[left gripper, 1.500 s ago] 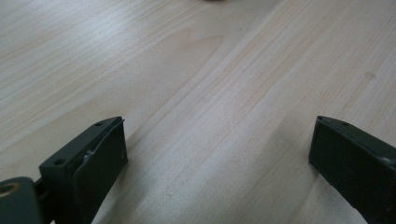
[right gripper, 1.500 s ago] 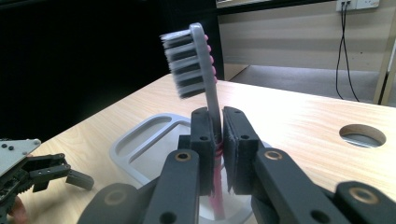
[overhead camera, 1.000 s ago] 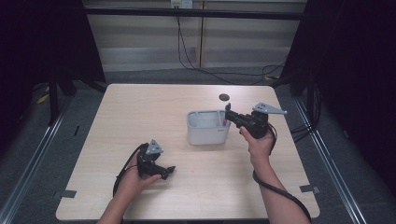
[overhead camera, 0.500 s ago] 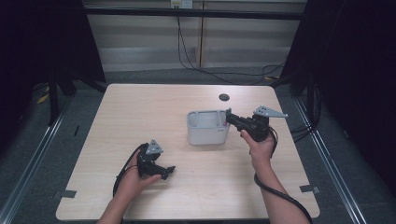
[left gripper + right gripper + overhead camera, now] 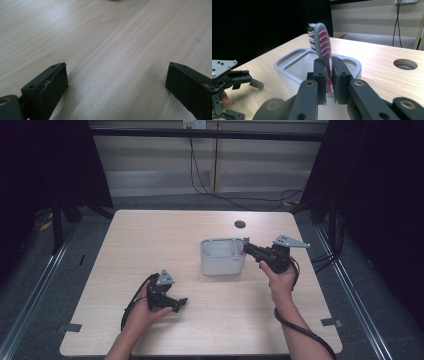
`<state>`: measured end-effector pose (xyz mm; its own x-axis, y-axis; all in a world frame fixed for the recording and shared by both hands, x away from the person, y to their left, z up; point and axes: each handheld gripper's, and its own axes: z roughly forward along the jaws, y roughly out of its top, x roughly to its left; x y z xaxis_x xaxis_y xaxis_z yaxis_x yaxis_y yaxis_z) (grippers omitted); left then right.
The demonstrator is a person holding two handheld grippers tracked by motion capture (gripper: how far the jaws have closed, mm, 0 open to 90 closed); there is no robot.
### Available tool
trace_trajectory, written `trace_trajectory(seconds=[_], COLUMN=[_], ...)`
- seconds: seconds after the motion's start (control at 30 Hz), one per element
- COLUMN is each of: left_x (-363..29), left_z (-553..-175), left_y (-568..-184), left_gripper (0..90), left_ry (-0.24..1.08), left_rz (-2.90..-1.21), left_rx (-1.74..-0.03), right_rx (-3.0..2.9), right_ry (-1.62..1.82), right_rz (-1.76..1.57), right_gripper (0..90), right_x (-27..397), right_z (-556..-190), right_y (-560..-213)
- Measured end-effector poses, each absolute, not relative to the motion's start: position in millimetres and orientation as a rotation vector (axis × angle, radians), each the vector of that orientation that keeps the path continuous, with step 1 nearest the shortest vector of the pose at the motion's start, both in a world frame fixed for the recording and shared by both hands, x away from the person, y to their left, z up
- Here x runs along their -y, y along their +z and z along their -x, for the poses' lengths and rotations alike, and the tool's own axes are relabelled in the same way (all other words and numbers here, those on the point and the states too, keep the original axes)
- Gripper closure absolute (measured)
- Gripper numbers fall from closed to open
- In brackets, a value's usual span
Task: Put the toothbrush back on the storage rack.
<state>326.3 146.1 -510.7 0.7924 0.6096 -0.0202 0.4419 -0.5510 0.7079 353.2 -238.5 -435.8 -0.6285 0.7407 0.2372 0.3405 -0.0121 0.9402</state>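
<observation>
Pale wood covers the desk (image 5: pixel 150 245), which has a round cable hole (image 5: pixel 240 224) near its far edge at about one o'clock from the middle. Dark curtains flank the room on both sides, and cables hang down the far wall.

Just right of the desk's centre stands a grey caddy (image 5: pixel 222 256) with open compartments. At its three o'clock side, the right hand-held gripper (image 5: pixel 246 250) reaches in level, its jaws closed tight on a toothbrush (image 5: pixel 322 45). In the right gripper view the toothbrush stands nearly upright between the pads, grey head with pink stripes on top, bristles facing nine o'clock, its handle reaching down over the caddy's near compartment (image 5: pixel 342 65).

Well apart, at about seven o'clock from the caddy, the left hand-held gripper (image 5: pixel 181 304) rests low on the desk, pointing toward three o'clock. Its jaws stand wide apart with bare wood between them.
</observation>
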Motion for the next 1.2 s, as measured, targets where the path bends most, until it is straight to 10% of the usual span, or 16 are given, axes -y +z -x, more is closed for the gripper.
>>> trace_trajectory(seconds=[1.2], left_x=[-146.1], left_z=[-326.3], left_y=[-510.7], left_gripper=[3.8], left_ry=[0.295], left_rz=[-2.244], left_rx=[-0.775], right_rx=[-1.961], right_ry=[1.607], right_rz=[-1.099], right_gripper=[56.0], right_x=[234.1], right_z=[-351.4], right_y=[-428.5])
